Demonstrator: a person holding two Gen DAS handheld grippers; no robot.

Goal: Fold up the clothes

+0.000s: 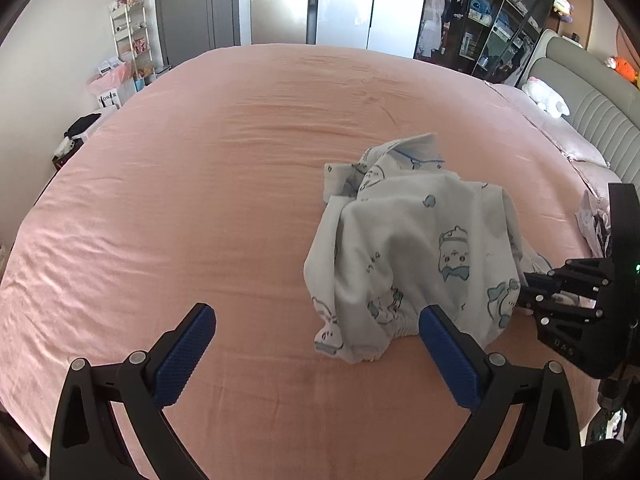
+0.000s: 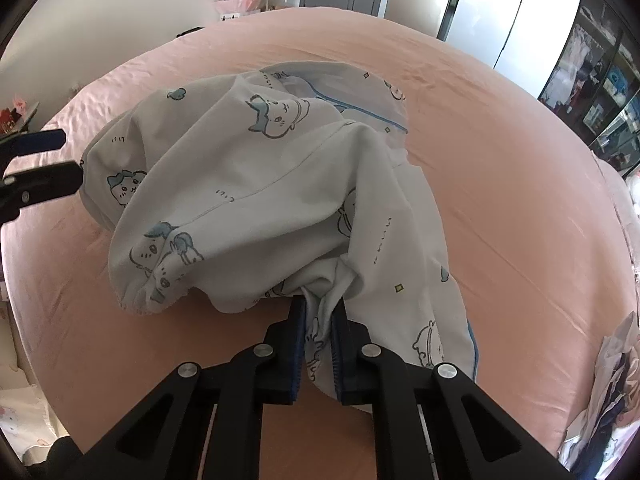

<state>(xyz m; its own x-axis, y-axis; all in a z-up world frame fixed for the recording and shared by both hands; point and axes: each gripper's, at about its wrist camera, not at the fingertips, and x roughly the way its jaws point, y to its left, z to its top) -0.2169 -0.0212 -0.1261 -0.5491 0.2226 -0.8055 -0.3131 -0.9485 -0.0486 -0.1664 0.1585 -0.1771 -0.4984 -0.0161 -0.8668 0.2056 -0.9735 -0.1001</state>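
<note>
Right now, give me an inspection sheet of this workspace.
Surface: bed under a pink sheet, lightly wrinkled.
Job's things: white cartoon-print garment, crumpled in a heap.
Clutter: more clothes at the bed's edge; white plush toy by the headboard.
Grippers: left gripper open, empty, beside the garment; right gripper shut on a fold of the garment.
Cables: nothing seen.
Surroundings: fridge, glass cabinet, white shelf rack.

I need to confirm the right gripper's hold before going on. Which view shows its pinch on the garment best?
The right wrist view: the right gripper is shut on a bunched fold of the printed garment. The left wrist view shows that gripper only sidelong at the frame edge.
</note>
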